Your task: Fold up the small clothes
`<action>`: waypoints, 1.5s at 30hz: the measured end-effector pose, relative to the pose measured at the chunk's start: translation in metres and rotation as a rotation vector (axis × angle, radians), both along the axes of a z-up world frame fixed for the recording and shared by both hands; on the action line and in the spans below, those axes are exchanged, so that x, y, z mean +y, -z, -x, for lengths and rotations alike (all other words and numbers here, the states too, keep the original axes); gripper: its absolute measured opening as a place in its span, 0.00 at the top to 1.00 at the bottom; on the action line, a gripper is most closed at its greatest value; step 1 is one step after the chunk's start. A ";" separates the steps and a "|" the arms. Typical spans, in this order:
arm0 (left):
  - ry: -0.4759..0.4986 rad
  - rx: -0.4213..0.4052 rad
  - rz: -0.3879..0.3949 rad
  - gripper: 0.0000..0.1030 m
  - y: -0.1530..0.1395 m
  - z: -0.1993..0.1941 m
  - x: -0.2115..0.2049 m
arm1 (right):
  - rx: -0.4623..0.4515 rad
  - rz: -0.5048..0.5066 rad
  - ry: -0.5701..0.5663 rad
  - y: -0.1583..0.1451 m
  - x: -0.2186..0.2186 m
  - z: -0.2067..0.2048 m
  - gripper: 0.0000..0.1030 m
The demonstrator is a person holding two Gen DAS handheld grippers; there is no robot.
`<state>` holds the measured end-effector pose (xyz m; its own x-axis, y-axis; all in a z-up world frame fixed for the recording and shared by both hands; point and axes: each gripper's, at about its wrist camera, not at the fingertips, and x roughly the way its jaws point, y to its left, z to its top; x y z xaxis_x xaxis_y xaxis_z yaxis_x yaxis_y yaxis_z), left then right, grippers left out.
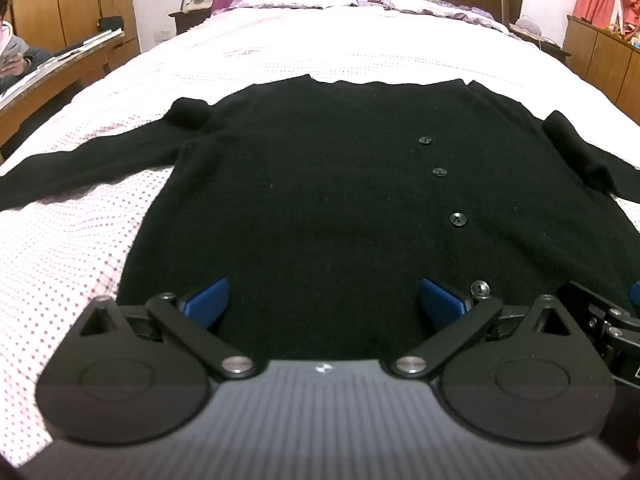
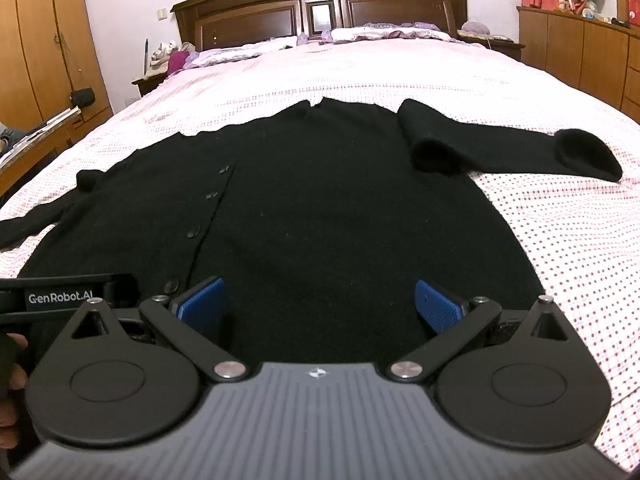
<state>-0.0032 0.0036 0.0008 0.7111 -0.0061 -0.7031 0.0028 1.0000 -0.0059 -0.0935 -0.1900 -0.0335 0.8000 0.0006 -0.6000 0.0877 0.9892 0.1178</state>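
— Two blue pads point(image 1: 208, 302) of the left gripper point(image 1: 324, 300) stood wide apart, empty, over the near hem of the black cardigan point(image 1: 320, 200) on the dotted bedspread point(image 1: 60, 248).

— Soft and floppy, I'd guess?

— Yes. The right gripper point(image 2: 320, 304) gaped too, beside its buttons point(image 2: 195, 233). Pinching the hem corners looked best.

In the left wrist view, the black cardigan point(image 1: 320, 200) loses both sleeve ends past the frame's left and right edges, and its near hem is hidden under the left hand-held gripper point(image 1: 324, 306). A seated person point(image 1: 16, 52) at upper left is cut by the edge. Bedside clutter point(image 2: 168, 58) is too small to identify.
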 end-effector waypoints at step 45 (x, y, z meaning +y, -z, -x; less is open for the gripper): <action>-0.004 0.008 0.002 0.00 -0.002 0.000 0.000 | 0.000 -0.023 0.005 -0.002 -0.002 0.002 0.00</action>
<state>-0.0029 0.0032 0.0028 0.7052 -0.0044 -0.7090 -0.0014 1.0000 -0.0076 -0.0954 -0.1918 -0.0316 0.8001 0.0097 -0.5998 0.0931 0.9857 0.1401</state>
